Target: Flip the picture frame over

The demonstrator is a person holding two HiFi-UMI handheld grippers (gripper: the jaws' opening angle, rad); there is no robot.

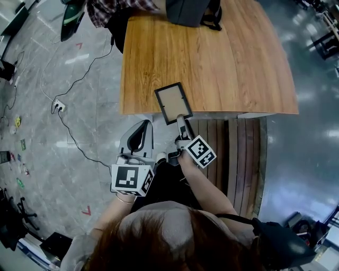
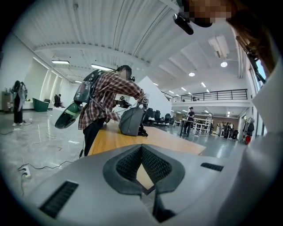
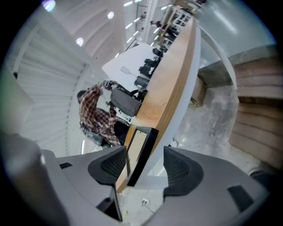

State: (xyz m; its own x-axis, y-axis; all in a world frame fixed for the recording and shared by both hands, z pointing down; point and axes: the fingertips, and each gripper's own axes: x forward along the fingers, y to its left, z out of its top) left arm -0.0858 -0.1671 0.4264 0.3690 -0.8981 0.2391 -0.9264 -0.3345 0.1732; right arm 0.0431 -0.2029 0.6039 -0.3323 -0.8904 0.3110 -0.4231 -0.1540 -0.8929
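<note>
jaws of right gripper (image 3: pixel 144 161) wide around picture frame (image 1: pixel 173 102), long axis pointing away

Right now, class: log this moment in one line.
right gripper open around picture frame | left gripper shut, empty | picture frame flat, overhanging table edge

We see the picture frame (image 1: pixel 173 102) overhanging the table (image 1: pixel 222 63) edge; right tongs (image 1: pixel 181 120) at its near corner.

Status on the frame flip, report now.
Left gripper shut, empty. Right gripper open, picture frame between its jaws, not clamped. Frame flat on table, overhanging near edge. Backpack at far end, clear.
</note>
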